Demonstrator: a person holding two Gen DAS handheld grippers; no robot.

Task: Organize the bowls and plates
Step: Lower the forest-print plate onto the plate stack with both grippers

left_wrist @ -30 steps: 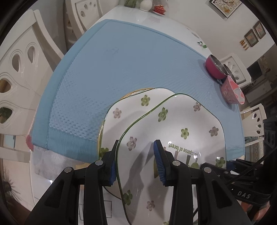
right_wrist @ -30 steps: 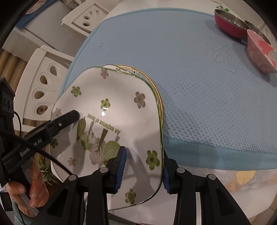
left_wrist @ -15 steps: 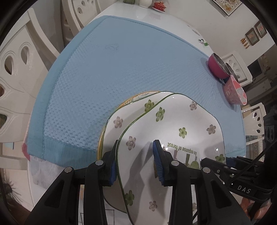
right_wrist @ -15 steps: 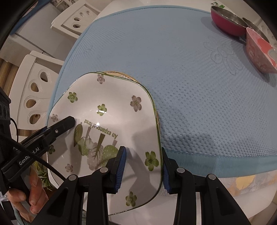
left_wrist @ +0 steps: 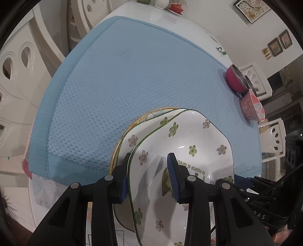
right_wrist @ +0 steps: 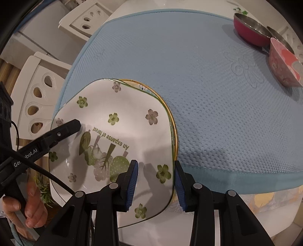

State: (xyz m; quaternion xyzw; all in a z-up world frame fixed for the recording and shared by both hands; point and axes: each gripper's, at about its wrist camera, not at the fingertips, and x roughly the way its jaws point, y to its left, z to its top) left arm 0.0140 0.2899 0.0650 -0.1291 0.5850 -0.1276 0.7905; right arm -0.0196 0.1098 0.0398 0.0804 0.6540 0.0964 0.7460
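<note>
A stack of plates is held over the near edge of the blue mat (left_wrist: 132, 85). The top one is a white squarish plate with green and pink flowers (left_wrist: 189, 155), also in the right wrist view (right_wrist: 117, 136). Under it lie a second flowered plate (left_wrist: 132, 140) and a gold-rimmed plate (right_wrist: 175, 132). My left gripper (left_wrist: 149, 179) is shut on the stack's left rim. My right gripper (right_wrist: 155, 181) is shut on its right rim. The left gripper's finger (right_wrist: 66, 128) rests on the top plate in the right wrist view.
A magenta metal bowl (left_wrist: 235, 79) and a pink patterned bowl (left_wrist: 252, 107) sit at the mat's far right, also in the right wrist view (right_wrist: 250, 32), (right_wrist: 284, 64). White chairs (left_wrist: 17, 75) stand at the left of the table. Small items (left_wrist: 176, 7) sit at the table's far end.
The plate stack and both grippers have drawn back toward the near edge of the mat. The plates in the stack are more closely aligned now.
</note>
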